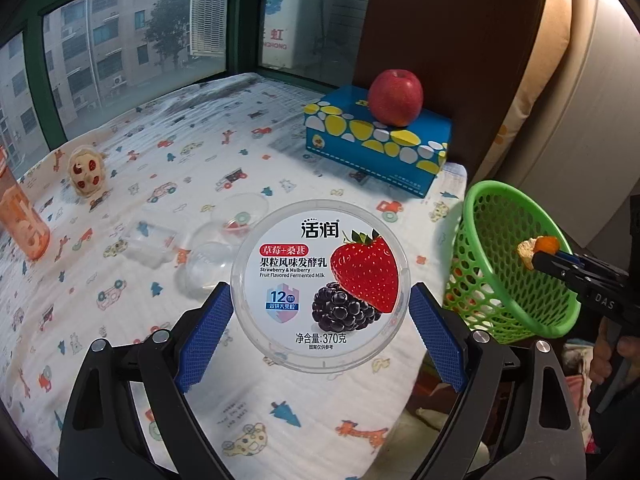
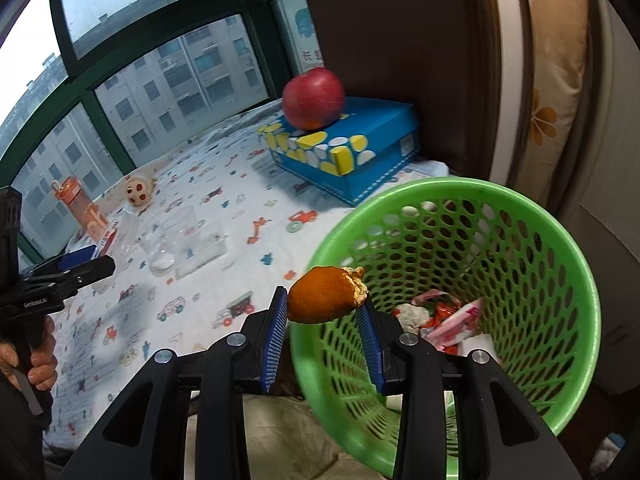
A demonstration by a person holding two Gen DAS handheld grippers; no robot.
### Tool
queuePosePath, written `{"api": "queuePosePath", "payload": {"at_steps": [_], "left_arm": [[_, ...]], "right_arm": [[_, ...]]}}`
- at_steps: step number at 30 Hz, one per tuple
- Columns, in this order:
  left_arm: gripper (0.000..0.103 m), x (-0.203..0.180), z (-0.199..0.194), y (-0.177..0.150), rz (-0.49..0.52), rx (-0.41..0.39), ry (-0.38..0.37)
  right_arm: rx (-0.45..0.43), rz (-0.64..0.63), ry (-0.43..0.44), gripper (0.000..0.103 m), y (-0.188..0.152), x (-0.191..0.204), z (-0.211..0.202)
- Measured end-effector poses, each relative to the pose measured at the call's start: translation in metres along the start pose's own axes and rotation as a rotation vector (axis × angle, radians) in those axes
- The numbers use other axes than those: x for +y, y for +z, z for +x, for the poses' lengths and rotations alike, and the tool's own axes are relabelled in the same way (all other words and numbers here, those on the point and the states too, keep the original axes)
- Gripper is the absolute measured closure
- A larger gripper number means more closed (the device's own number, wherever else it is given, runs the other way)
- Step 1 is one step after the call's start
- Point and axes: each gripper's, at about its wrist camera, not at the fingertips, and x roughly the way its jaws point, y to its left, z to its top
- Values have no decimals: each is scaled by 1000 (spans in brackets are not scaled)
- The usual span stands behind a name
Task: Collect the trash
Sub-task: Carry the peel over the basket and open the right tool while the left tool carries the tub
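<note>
Your left gripper [image 1: 320, 312] pinches the yogurt tub [image 1: 320, 286] at frame centre; your right gripper [image 2: 325, 306] pinches orange peel [image 2: 326, 296] beside the green basket [image 2: 560, 240], lower right.

One yogurt tub [image 1: 320, 286], one orange peel [image 2: 326, 295], one green basket [image 2: 568, 248] (several wrappers inside), one apple [image 1: 395, 98], one blue box [image 1: 378, 140], one orange bottle [image 1: 20, 220], three clear plastic containers.

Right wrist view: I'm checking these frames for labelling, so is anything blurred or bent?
Right wrist view: orange peel sharp, green basket rim slightly soft, window frame bowed by fisheye. Left wrist view: yogurt lid print crisp, corners vignetted black.
</note>
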Motion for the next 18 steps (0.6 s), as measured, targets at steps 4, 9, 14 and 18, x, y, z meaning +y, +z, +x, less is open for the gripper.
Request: {"api": "queuePosePath", "payload": {"at_steps": [4, 9, 14, 18], "left_arm": [[16, -27, 9, 6, 37, 9, -29], [16, -56, 19, 15, 75, 19, -64], [16, -84, 25, 23, 115, 22, -98], [16, -105, 29, 27, 141, 26, -122]], "right_arm": [[3, 41, -53, 69, -3, -32, -6], [-3, 85, -90, 67, -6, -60, -12], [-9, 114, -111, 58, -9, -74, -17], [-24, 131, -121, 56, -11, -82, -24]]}}
